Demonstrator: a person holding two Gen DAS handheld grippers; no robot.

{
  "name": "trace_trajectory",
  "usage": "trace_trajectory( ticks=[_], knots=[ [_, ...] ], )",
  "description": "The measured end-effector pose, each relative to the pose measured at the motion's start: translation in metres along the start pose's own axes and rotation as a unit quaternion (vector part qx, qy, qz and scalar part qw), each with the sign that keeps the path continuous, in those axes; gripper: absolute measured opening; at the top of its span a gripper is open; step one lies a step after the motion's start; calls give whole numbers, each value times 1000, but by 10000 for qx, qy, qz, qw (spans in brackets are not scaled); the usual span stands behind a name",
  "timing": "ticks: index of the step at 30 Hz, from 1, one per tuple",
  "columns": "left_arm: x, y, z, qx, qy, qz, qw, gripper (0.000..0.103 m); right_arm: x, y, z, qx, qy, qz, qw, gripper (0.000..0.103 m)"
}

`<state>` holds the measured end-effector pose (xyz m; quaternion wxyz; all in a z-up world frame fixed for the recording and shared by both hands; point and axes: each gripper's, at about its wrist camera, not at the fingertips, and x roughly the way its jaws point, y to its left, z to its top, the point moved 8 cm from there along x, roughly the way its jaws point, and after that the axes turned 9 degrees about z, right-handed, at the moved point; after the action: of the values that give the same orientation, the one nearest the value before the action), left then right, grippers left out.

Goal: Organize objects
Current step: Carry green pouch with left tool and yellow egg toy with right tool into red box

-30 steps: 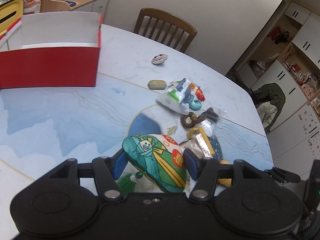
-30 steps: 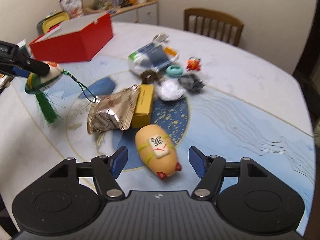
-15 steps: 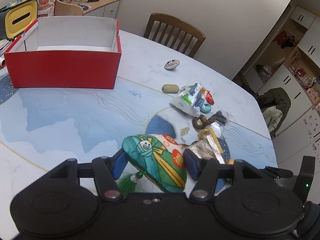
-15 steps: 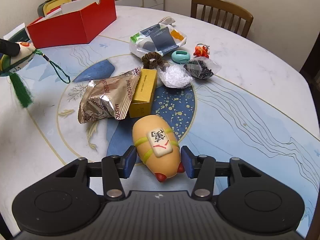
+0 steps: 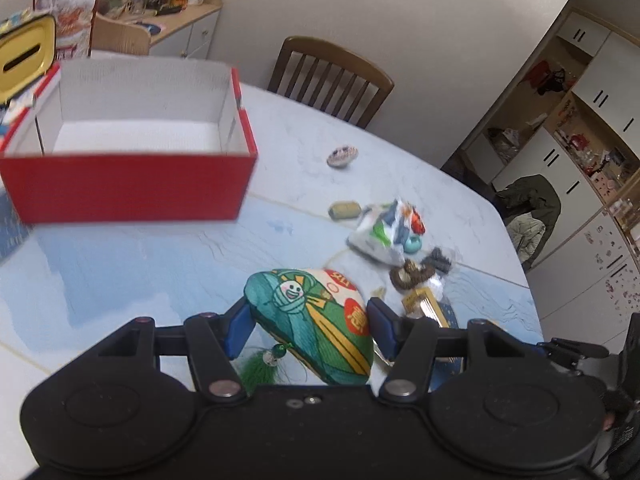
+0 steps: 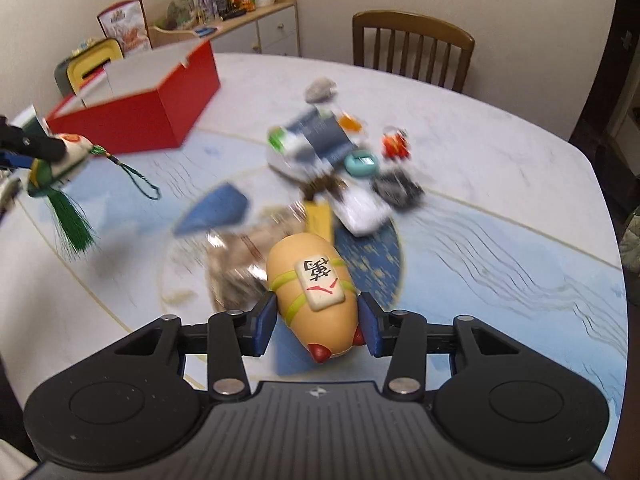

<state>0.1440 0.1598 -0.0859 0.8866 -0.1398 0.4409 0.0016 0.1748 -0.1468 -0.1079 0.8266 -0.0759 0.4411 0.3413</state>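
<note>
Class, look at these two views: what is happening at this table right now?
A person is tidying small items off a round table, using a handheld gripper in each hand. The left gripper holds a green embroidered pouch with a tassel, with the open red box ahead of it. The right gripper is closing its jaws on a tan pig-shaped toy that sits between them. A pile of packets and trinkets remains on the table; the box looks empty.

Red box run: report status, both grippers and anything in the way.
Left gripper clamped on green pouch. Right gripper closing on orange capsule toy. Red box open, path unobstructed.
</note>
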Motion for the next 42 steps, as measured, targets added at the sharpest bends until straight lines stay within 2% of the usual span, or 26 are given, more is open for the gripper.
trace_trajectory(
  ticks=[12, 22, 27, 31, 38, 42],
  knots=[
    [-19, 57, 96, 429, -206, -98, 9988, 60, 24, 97, 123, -27, -313, 491, 9983, 43],
    [-12, 98, 169, 646, -429, 52, 9970, 61, 75, 160, 200, -444, -436, 530, 9967, 43],
    [3, 116, 190, 688, -417, 187, 9966, 61, 105, 181, 227, -467, -369, 533, 9968, 43],
    [20, 132, 206, 939, -476, 528, 9930, 61, 132, 198, 245, -505, -261, 515, 9971, 43],
    [62, 164, 218, 936, -201, 908, 9913, 61, 190, 220, 264, -621, 71, 410, 9972, 43],
    [90, 173, 216, 1227, -62, 1190, 9853, 61, 223, 229, 265, -682, 320, 376, 9965, 43]
  ],
)
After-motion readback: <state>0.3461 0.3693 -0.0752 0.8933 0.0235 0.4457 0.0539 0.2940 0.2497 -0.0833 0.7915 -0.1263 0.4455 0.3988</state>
